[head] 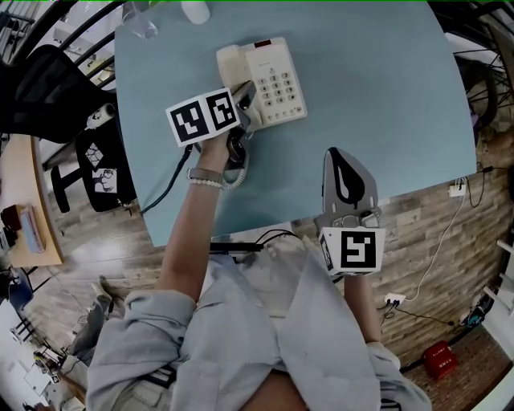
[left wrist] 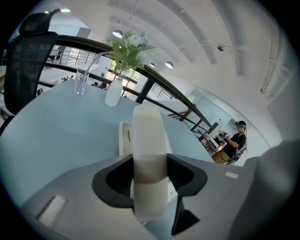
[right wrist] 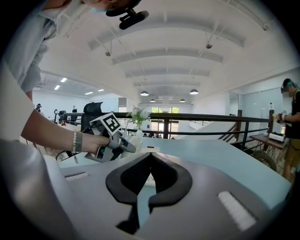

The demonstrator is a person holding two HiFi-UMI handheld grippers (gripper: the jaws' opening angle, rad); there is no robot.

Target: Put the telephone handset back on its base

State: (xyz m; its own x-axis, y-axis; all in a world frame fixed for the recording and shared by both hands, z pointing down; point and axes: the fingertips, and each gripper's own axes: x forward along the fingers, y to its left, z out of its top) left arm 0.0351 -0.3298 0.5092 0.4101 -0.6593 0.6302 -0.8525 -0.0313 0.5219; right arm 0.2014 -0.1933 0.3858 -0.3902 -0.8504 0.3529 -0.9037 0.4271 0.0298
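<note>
The cream telephone base (head: 277,84) with its keypad lies on the pale blue table (head: 385,96). The cream handset (head: 231,63) is over the base's left side; whether it rests in the cradle I cannot tell. My left gripper (head: 246,103) is shut on the handset (left wrist: 149,150), which stands up between its jaws (left wrist: 149,177), with the base (left wrist: 124,138) just behind. My right gripper (head: 347,178) hangs over the table's near edge, away from the phone. Its jaws are shut (right wrist: 149,155) with nothing between them. From there I see the left gripper (right wrist: 112,138).
A drinking glass (head: 140,20) and a white vase (head: 195,10) stand at the table's far edge, left of the phone. The coiled cord (head: 238,175) and a black cable (head: 170,181) trail toward the near edge. A black chair (head: 40,88) stands at the left.
</note>
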